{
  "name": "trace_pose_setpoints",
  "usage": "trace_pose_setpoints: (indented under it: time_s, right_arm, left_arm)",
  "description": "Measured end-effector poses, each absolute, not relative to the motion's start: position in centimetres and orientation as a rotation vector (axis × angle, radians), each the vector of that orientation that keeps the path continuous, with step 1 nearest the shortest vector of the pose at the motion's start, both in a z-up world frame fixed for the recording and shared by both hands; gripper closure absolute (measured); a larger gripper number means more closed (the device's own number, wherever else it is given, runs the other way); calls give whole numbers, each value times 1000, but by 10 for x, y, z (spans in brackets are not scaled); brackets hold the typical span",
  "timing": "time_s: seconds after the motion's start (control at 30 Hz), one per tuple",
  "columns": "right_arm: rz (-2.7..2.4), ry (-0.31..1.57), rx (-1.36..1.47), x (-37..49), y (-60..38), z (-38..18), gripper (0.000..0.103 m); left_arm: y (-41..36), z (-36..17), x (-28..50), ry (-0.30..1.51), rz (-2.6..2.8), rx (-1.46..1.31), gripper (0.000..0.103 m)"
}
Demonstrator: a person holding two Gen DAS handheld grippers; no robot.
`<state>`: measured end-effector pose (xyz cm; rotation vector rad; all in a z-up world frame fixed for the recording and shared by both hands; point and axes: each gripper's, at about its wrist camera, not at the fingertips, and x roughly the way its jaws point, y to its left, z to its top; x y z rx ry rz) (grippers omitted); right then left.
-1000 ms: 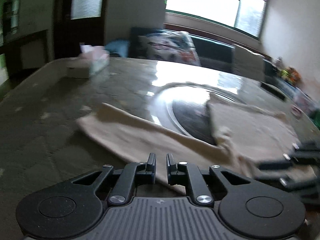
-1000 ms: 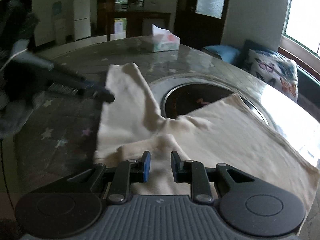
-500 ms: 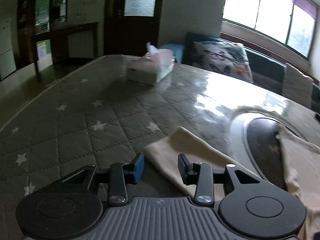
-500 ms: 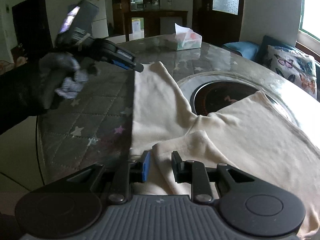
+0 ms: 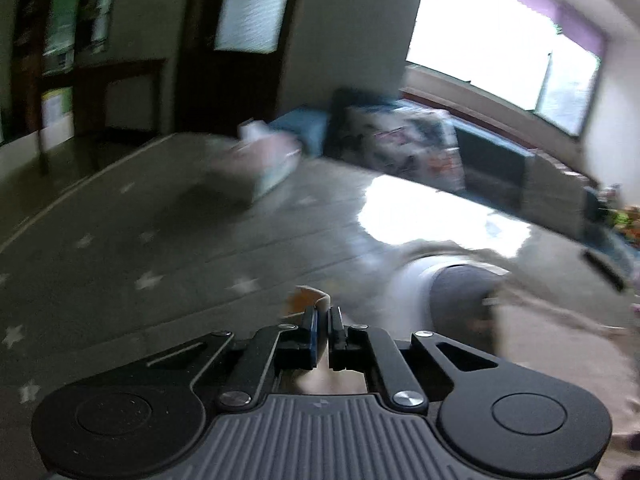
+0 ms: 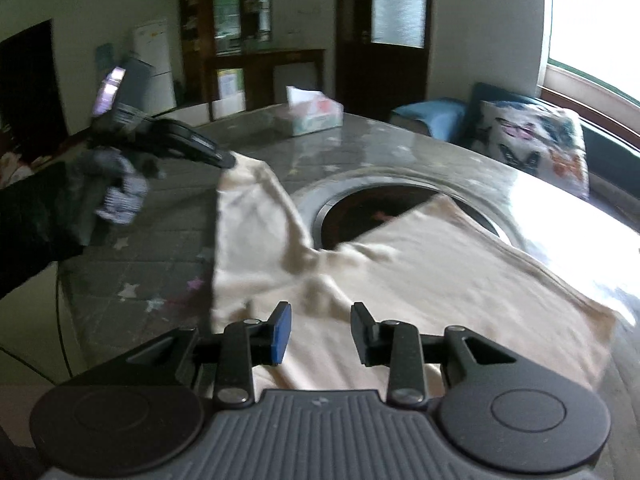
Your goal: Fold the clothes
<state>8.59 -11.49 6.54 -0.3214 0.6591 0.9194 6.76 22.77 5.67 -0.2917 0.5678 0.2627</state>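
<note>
A cream garment (image 6: 432, 276) lies spread on the quilted grey table, partly over the round inset. One sleeve (image 6: 256, 216) stretches to the left. My left gripper (image 5: 323, 316) is shut on the sleeve's end (image 5: 308, 298); in the right wrist view it (image 6: 224, 160) holds that end lifted off the table. My right gripper (image 6: 320, 332) is open and empty, low over the garment's near part.
A tissue box (image 6: 316, 114) stands at the table's far side. A dark round inset (image 6: 384, 208) sits in the table's middle. A sofa with a butterfly cushion (image 6: 532, 140) is behind the table under the window.
My left gripper has shut on the sleeve's end and lifted it. My right gripper has opened wider and let go of the fold it held.
</note>
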Motion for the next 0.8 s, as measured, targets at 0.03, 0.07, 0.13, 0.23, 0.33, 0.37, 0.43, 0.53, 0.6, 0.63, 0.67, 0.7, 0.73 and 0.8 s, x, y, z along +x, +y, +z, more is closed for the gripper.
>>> trace_pose_setpoints:
  time_s: [0.03, 0.07, 0.13, 0.23, 0.33, 0.37, 0.43, 0.53, 0.6, 0.63, 0.67, 0.7, 0.73, 0.8]
  right_arm:
    - [898, 668, -308, 87, -121, 65, 71]
    - [881, 675, -297, 89, -126, 64, 71]
    - [839, 688, -266, 91, -141, 62, 71]
    - [782, 687, -239, 92, -162, 61, 71]
    - [730, 689, -207, 93, -184, 60, 71]
    - [716, 689, -195, 93, -191, 59, 71]
    - [688, 690, -176, 92, -203, 58, 71]
    - [649, 696, -150, 93, -219, 55, 71]
    - [623, 703, -130, 94, -230, 53, 71]
    - [610, 707, -121, 94, -236, 52, 71]
    - [597, 712, -115, 93, -241, 51, 71]
    - [585, 717, -109, 93, -245, 49, 71]
    - [572, 722, -103, 94, -250, 48, 71]
    - [553, 736, -83, 95, -258, 45, 71]
  left_arm:
    - [216, 65, 66, 552, 223, -285, 98]
    - [204, 73, 64, 535, 184, -278, 98]
    - [178, 88, 60, 505, 103, -257, 98]
    - [137, 104, 55, 472, -20, -213, 98]
    - [92, 111, 50, 465, -149, -156, 98]
    - [78, 112, 48, 467, -195, -139, 98]
    - [47, 112, 45, 469, -285, -98, 98]
    - [10, 106, 41, 484, -399, -41, 98]
    - [-11, 99, 40, 515, -469, -16, 98]
    - [-19, 95, 40, 532, -494, -5, 98]
    - [-28, 90, 40, 548, -520, 7, 97]
    - [-36, 86, 40, 565, -544, 19, 97]
    - [-41, 81, 40, 581, -555, 30, 96]
    - [-51, 71, 38, 613, -577, 51, 95]
